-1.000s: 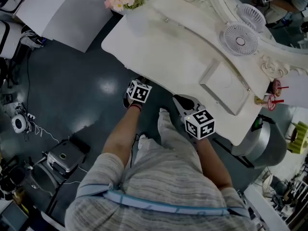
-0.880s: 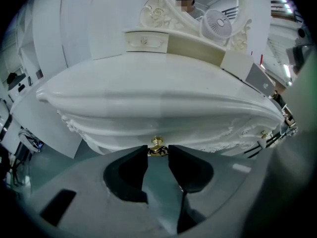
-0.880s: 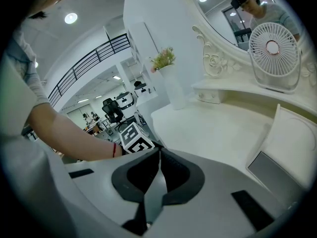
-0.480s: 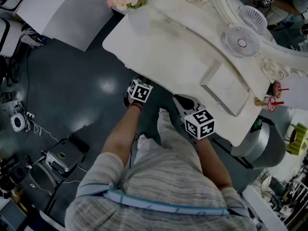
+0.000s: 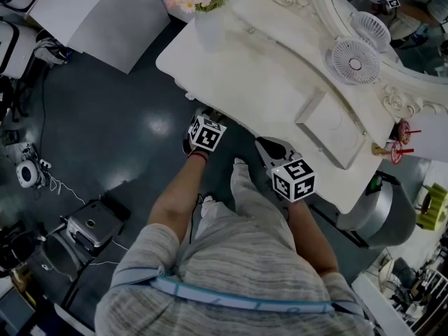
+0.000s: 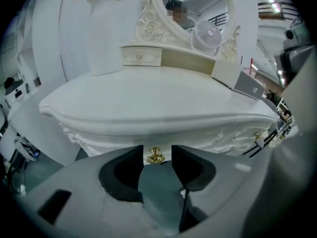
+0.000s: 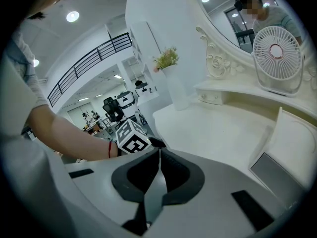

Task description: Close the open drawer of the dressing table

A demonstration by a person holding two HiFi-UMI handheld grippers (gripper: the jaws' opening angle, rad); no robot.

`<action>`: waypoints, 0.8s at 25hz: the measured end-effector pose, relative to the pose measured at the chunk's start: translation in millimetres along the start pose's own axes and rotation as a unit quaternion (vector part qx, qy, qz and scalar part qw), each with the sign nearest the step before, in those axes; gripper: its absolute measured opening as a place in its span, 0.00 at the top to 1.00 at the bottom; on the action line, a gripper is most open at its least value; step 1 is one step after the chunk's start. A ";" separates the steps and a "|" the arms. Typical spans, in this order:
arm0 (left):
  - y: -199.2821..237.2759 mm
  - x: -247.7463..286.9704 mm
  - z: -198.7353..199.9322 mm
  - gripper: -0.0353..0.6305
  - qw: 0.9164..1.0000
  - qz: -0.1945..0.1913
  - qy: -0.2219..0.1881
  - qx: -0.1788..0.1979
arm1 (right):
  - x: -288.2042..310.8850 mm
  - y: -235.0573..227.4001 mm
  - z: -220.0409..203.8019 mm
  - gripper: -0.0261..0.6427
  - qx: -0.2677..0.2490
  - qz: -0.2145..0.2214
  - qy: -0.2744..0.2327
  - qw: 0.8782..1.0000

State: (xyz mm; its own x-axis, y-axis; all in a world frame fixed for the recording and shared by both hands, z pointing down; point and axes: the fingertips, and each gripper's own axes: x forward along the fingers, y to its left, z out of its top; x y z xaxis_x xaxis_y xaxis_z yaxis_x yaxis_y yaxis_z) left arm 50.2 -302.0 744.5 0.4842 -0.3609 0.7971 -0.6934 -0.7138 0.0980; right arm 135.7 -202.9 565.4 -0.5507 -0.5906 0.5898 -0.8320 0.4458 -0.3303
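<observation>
The white dressing table (image 6: pixel 148 95) fills the left gripper view, with its top (image 5: pixel 245 68) seen from above in the head view. Under the top's edge, the drawer front shows a small gold handle (image 6: pixel 155 156) and looks about level with the carved apron. My left gripper (image 6: pixel 156 155) points at that front; its jaws are opening, the handle sits between the tips, and the pads do not press on it. Its marker cube (image 5: pixel 206 133) is at the table's front edge. My right gripper (image 7: pixel 159 153) is shut on nothing, to the right by the same edge, its cube (image 5: pixel 292 179) nearby.
On the top stand a white vase of flowers (image 5: pixel 206 16), two small fans (image 5: pixel 355 60), a flat white box (image 5: pixel 327 126) and an ornate mirror (image 6: pixel 190 9) with a small drawer unit (image 6: pixel 141 56). Equipment and cables (image 5: pixel 87 226) lie on the dark floor at left.
The head view has shifted a little, so the table sits slightly further right. Both hands stay at the table's front edge.
</observation>
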 end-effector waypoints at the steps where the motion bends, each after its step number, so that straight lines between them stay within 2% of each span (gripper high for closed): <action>1: -0.5 -5.1 2.9 0.69 1.000 -0.001 -0.008 -0.003 | 0.2 2.7 0.5 0.94 -0.001 0.002 -0.001 1.000; 16: -18.1 -78.8 15.3 0.70 0.995 -0.016 -0.092 -0.023 | -5.1 49.4 -1.7 0.94 -0.021 0.014 -0.016 1.000; 18: -24.2 -92.4 17.3 0.72 0.994 -0.020 -0.104 -0.024 | -8.2 56.4 -3.0 0.94 -0.024 0.015 -0.018 0.999; 20: -29.3 -108.7 19.1 0.79 0.992 -0.024 -0.118 -0.030 | -11.0 64.7 -3.0 0.94 -0.026 0.017 -0.022 0.999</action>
State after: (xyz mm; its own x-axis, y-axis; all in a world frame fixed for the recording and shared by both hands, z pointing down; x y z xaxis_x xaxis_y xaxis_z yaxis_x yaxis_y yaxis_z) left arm 28.1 -253.3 643.7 0.6239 -0.4635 0.6292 -0.6938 -0.6990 0.1731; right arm 88.2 -165.5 539.8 -0.5819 -0.6037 0.5449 -0.8088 0.4999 -0.3098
